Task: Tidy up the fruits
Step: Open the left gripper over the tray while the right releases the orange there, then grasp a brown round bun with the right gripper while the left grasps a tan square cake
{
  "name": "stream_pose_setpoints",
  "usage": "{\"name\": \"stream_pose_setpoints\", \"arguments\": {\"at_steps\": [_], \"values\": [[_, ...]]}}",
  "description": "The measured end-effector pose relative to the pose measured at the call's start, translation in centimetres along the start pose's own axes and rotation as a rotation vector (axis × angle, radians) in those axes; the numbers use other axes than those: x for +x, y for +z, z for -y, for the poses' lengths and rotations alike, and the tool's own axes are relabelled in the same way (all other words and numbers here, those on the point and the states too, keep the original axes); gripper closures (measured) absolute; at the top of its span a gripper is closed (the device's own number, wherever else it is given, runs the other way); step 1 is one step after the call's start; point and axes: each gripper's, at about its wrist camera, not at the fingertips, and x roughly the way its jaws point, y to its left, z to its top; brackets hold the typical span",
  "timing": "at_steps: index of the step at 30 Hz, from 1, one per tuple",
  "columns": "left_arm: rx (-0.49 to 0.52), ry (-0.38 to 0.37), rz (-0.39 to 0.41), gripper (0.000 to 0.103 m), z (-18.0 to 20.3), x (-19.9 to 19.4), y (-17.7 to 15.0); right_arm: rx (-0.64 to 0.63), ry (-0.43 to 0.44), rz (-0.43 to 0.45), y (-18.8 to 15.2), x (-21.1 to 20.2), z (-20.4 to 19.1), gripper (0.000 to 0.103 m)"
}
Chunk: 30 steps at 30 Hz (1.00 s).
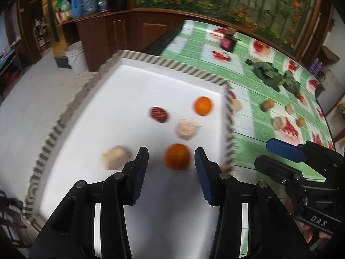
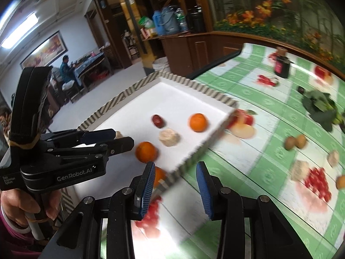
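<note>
White tray [image 1: 151, 82], left tongs [image 1: 171, 158] open above orange [image 1: 177, 156], unheld

Even indoor light, brightest from the long ceiling strip lamp [image 2: 20, 31]; the white tray with striped rim [image 1: 172, 63] glares nearly blown out. Motion blur smears fruit and green checked tablecloth [image 2: 269, 105]; fisheye edges bend and darken

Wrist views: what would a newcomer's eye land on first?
The white tray with a striped rim, at the left end of the green checked tablecloth, holds bright oranges. One round orange sits just ahead of the open left tool. The open right tool hangs over the tray's near edge.
</note>
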Motion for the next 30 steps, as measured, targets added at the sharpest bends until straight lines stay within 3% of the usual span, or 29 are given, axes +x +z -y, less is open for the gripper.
{"name": "stream_pose_setpoints", "arguments": {"at_steps": [20,30], "values": [[0.175,-0.154,-0.094,0.059,15.0,4.6,1.1,0.267,-0.255,0.033,-7.2,-9.4,15.4,0.065],[0.184,-0.162,-0.123,0.059,19.0,7.6,2.7,0.271,-0.329,0.006,-5.8,-8.7,20.3,0.064]]}}
